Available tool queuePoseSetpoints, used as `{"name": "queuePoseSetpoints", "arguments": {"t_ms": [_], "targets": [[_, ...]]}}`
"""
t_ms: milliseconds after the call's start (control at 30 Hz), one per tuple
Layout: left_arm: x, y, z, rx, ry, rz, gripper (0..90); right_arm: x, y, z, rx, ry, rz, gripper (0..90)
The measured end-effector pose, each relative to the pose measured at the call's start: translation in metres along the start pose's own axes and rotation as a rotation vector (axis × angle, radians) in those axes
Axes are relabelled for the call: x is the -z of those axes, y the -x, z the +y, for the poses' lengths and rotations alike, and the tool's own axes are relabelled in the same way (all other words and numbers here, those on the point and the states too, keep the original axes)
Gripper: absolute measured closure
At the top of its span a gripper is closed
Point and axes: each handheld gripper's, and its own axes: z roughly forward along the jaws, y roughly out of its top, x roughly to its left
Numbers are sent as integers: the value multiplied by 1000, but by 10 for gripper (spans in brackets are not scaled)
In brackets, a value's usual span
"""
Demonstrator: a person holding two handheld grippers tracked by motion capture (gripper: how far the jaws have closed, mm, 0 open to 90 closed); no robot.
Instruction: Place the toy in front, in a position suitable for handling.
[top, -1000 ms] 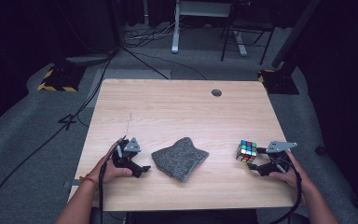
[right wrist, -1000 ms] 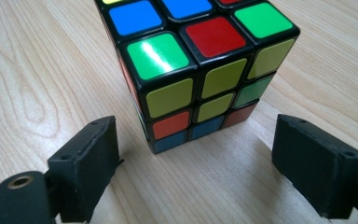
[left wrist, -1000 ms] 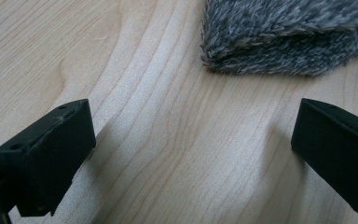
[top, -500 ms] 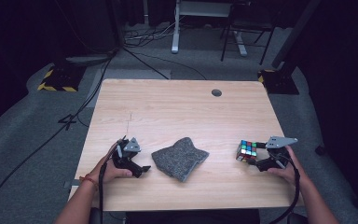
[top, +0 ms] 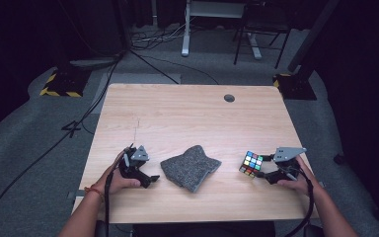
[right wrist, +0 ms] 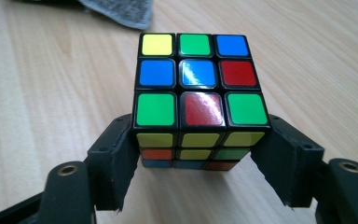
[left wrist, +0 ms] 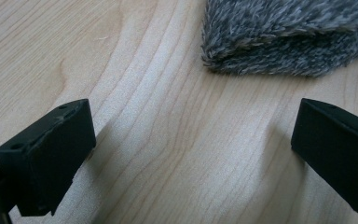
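Right gripper (right wrist: 200,163) jaws just closing, pinching cube (right wrist: 198,88), its base hidden; left gripper (left wrist: 191,154) spread by cloth (left wrist: 298,32), top cut off.

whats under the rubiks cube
The rubik's cube rests on the bare wooden table, between the right hand-held gripper's jaws. Its bottom face is hidden.

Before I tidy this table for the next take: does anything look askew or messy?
Only the grey cloth: it lies crumpled and folded over itself rather than flat. The puzzle cube is scrambled and sits between the right gripper's jaws.
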Motion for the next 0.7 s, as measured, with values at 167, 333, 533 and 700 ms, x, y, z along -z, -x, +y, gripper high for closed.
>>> {"name": "queuePoseSetpoints", "arguments": {"t_ms": [167, 333, 533, 700], "targets": [[0, 0, 0, 0, 0, 0, 1, -8, -11, 10, 9, -4, 2, 257], [0, 1, 0, 3, 0, 4, 1, -12, -15, 20, 12, -6, 19, 306], [0, 1, 0, 7, 0, 10, 2, -17, -30, 29, 57, -33, 75, 321], [0, 1, 0, 8, 0, 11, 2, -22, -40, 42, 88, -73, 93, 277]]}}
